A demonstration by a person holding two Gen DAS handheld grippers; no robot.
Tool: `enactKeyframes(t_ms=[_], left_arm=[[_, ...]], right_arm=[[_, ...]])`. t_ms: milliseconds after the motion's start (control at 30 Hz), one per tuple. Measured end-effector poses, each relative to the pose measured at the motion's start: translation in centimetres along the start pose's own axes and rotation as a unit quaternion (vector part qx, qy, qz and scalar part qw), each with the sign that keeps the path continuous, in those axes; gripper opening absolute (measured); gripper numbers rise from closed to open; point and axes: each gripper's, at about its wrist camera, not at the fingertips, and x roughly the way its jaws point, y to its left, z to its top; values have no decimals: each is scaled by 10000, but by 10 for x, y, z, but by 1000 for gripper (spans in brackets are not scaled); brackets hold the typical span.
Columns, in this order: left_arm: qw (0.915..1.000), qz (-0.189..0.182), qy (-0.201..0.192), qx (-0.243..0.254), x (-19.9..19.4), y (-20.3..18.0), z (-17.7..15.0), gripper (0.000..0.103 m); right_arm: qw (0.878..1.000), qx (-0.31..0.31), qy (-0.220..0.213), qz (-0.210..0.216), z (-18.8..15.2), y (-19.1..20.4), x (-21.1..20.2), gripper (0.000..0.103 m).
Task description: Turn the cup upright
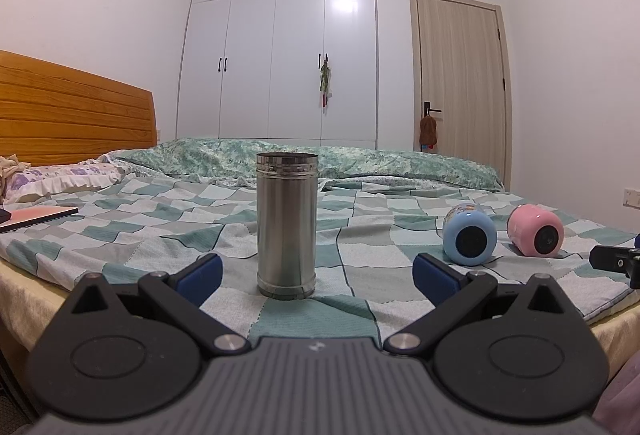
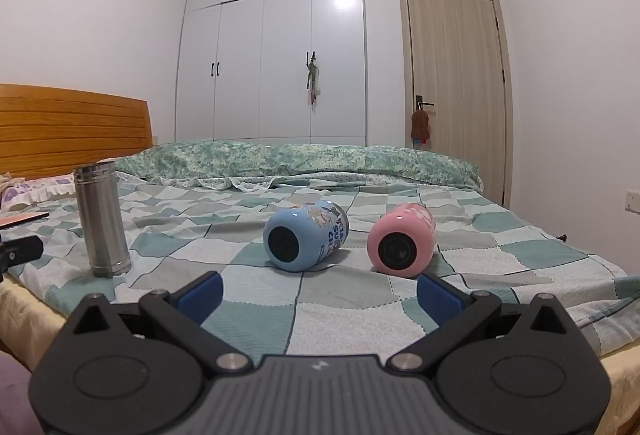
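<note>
Three cups sit on the checkered bedspread (image 2: pixel 360 315): steel cup (image 1: pixel 286 225) upright, blue cup (image 2: pixel 306 241) and pink cup (image 2: pixel 401 239) on their sides. Left gripper (image 1: pixel 318 275) and right gripper (image 2: pixel 320 293) both spread wide, holding nothing.

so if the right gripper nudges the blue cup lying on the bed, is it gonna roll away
Probably a little. The blue cup lies on its rounded side, base facing the right gripper, so a sideways nudge would likely roll it, perhaps toward the pink cup beside it. The soft, wrinkled checked blanket should damp the roll. Its glossy surface may slip in the open fingers.
</note>
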Motion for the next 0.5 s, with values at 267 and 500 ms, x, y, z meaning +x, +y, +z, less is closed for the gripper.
enactKeyframes(t_ms=[267, 500], left_arm=[[10000, -4, -11, -7, 1, 0, 0, 103], [10000, -6, -17, -13, 0, 0, 0, 103]], right_arm=[[10000, -2, -2, -1, 0, 0, 0, 103], [10000, -6, -4, -2, 0, 0, 0, 103]])
